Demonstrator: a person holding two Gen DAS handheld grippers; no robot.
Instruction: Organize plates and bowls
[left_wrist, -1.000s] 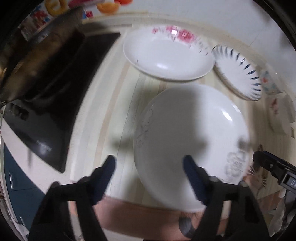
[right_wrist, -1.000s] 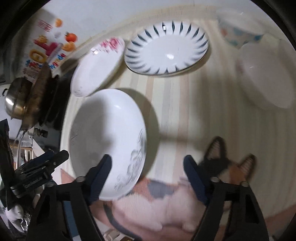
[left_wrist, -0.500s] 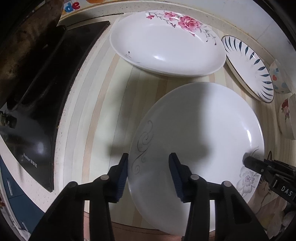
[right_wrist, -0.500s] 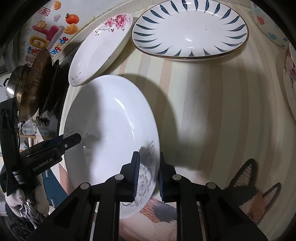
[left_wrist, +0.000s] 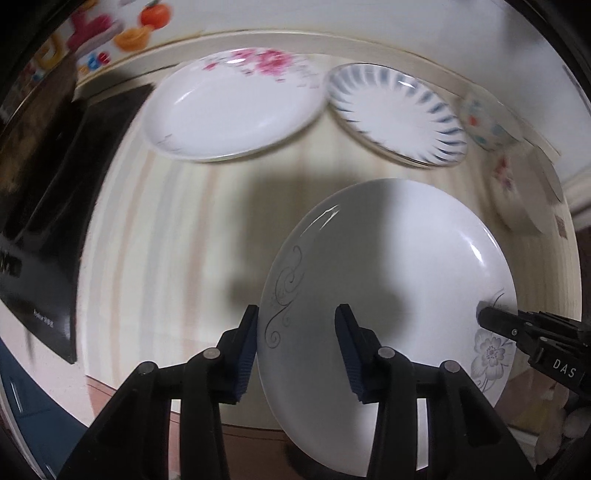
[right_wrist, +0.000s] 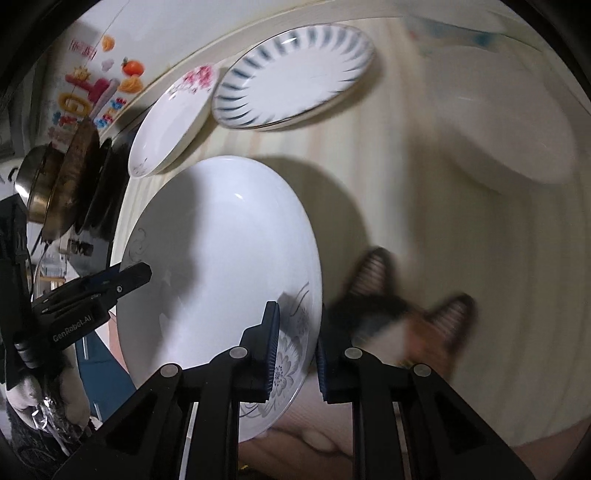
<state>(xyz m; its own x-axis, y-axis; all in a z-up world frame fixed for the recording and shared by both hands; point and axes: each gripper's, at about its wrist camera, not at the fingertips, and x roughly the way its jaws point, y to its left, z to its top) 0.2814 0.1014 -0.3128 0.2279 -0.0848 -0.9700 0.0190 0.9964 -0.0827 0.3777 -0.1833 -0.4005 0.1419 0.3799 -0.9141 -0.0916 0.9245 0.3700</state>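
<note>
Both grippers are pinching the same big white plate, one on each side of its rim.

Looking through the left wrist view first: the left gripper (left_wrist: 295, 343) is sitting at the bottom middle of the frame, and its two blue pads are squeezing the left edge of the big white plate (left_wrist: 388, 295), right where the grey swirl is painted. At the right edge of the frame the tip of the right gripper (left_wrist: 491, 317) is holding the far rim, next to the grey flower. The plate is filling the lower right of the frame and looks tipped up off the striped mat (left_wrist: 177, 240) (its shadow is falling well to the left). In the upper middle the rose plate (left_wrist: 232, 118) is lying flat, and the blue-striped plate (left_wrist: 399, 118) is just beside it on the right. At the far right two small bowls (left_wrist: 495, 125) are blurry.

Now the right wrist view: the right gripper (right_wrist: 295, 350) is at the bottom middle, pads pressed on the plate rim by the flower. The big white plate (right_wrist: 221, 258) is filling the middle left. The left gripper (right_wrist: 122, 280) is biting the other rim at the left. The rose plate (right_wrist: 166, 136) and the blue-striped plate (right_wrist: 295, 70) are lying in the upper part.

I think the tidying is only starting. One plate is being lifted, and nothing is stacked yet. The other plates and bowls are waiting.
</note>
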